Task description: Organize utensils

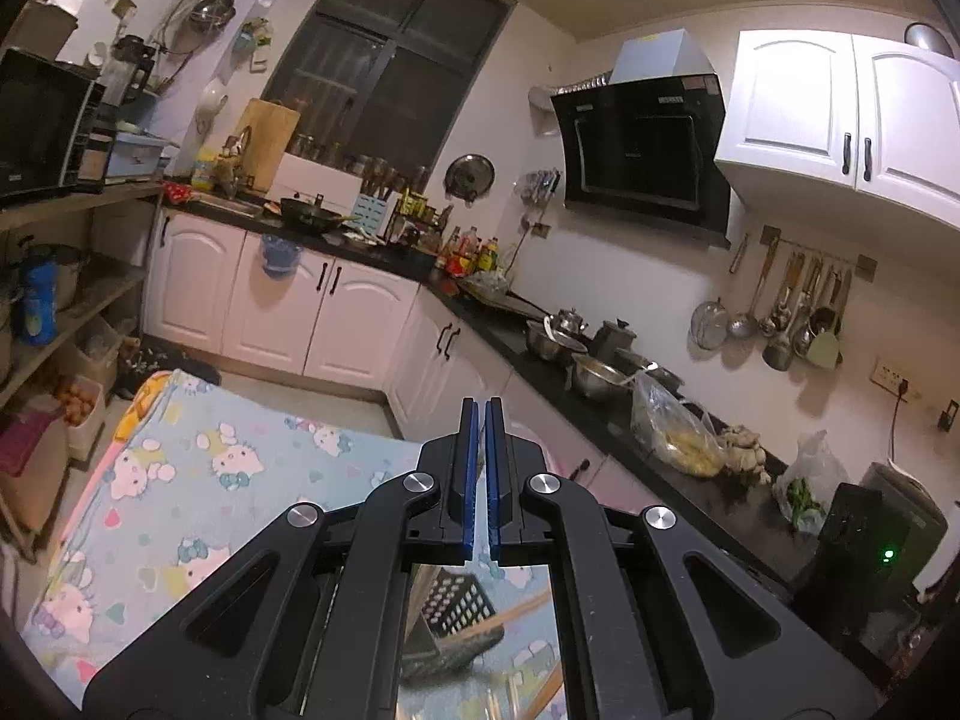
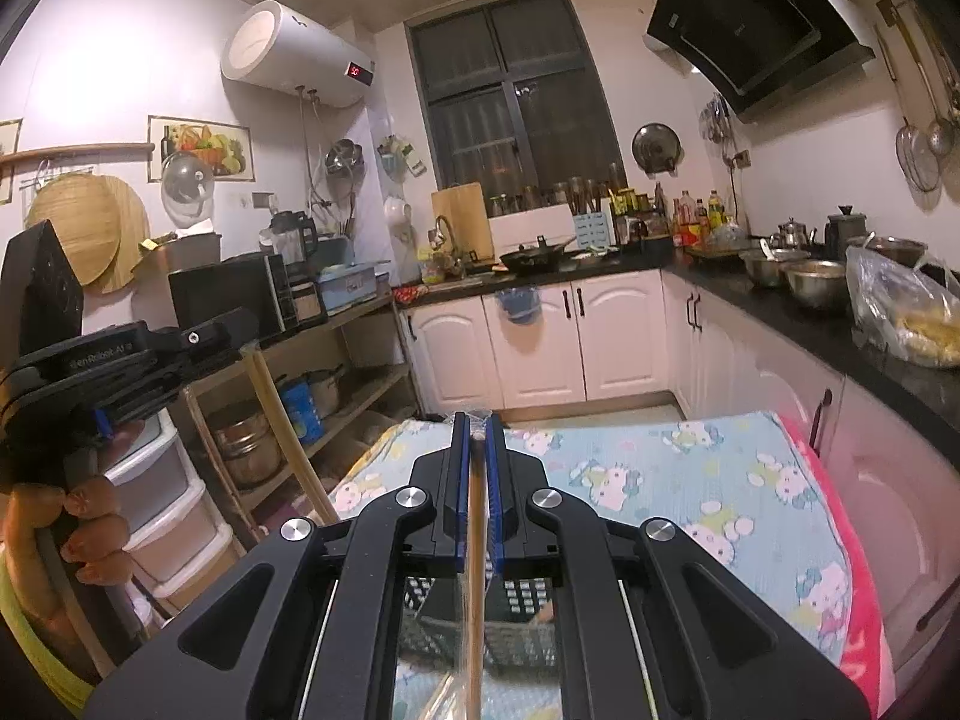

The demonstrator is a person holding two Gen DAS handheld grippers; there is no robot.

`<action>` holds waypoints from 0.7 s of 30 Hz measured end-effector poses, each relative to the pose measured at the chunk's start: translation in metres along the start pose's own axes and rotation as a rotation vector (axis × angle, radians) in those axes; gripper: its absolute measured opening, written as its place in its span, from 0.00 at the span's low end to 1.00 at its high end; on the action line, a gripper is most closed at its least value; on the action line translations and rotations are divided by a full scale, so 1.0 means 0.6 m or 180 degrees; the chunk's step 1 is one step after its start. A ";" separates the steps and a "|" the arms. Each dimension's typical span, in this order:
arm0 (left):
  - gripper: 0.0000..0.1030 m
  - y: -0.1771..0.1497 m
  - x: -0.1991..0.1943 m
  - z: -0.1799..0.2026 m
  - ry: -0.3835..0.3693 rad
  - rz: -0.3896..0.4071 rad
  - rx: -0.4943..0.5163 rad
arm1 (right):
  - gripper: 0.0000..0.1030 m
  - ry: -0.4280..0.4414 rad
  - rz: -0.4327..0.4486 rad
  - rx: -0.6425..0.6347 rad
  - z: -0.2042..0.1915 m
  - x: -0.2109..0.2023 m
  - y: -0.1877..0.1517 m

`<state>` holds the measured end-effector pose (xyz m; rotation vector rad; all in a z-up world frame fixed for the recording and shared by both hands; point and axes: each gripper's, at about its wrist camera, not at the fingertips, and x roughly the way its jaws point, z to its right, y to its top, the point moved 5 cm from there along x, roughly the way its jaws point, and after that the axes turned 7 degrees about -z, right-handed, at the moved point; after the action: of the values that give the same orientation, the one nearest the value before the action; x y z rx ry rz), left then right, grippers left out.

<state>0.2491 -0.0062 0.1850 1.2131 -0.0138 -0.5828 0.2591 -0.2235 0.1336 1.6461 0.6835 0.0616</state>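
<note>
Pinching a thin wooden chopstick-like stick lengthwise between its blue pads, the right gripper hovers above the black perforated plastic basket, likely for dropping it in; the left gripper is pressed nearly together, seemingly empty.

A black perforated basket showed only in part at lower centre, behind the right gripper's body. The wooden stick ran off the bottom edge, its lower end hidden. On the left wrist view, the slotted utensil at the bottom was blurred.
</note>
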 end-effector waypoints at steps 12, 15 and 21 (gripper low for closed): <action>0.00 -0.001 0.040 -0.006 0.0042 0.0035 -0.0045 | 0.05 -0.0066 0.0222 -0.0090 0.002 0.021 0.067; 0.00 -0.009 0.054 -0.010 0.0060 0.0007 -0.0055 | 0.05 -0.0120 0.0315 -0.0110 0.003 0.026 0.081; 0.00 -0.029 0.079 -0.019 0.0084 -0.0043 -0.0087 | 0.05 -0.0220 0.0458 -0.0184 0.006 0.041 0.094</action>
<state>0.2857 -0.0204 0.1516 1.1949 0.0245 -0.5770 0.3029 -0.2171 0.1764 1.6322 0.5059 0.1265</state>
